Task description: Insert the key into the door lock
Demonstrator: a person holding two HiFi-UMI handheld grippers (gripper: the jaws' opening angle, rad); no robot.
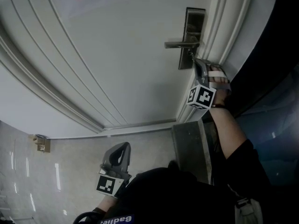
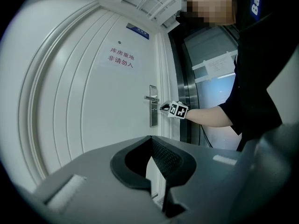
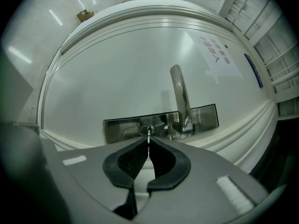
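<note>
A steel lock plate [image 1: 192,37] with a lever handle [image 1: 180,44] sits on the white door [image 1: 126,64]. My right gripper [image 1: 195,62] reaches to the plate just below the handle. In the right gripper view its jaws [image 3: 149,141] are shut on a small metal key [image 3: 149,136], whose tip meets the keyhole [image 3: 147,129] in the lock plate [image 3: 121,127]; how deep it sits I cannot tell. My left gripper [image 1: 117,158] hangs low, far from the lock, its jaws [image 2: 150,138] shut with nothing between them. The left gripper view shows the right gripper [image 2: 164,108] at the lock plate [image 2: 153,113].
The door carries a paper sign with red characters [image 2: 121,58] and a small blue plate [image 2: 138,31]. The moulded door frame [image 1: 224,27] and a metal-framed glass panel [image 2: 187,101] lie right of the lock. A small fitting [image 1: 42,143] sits on the tiled surface.
</note>
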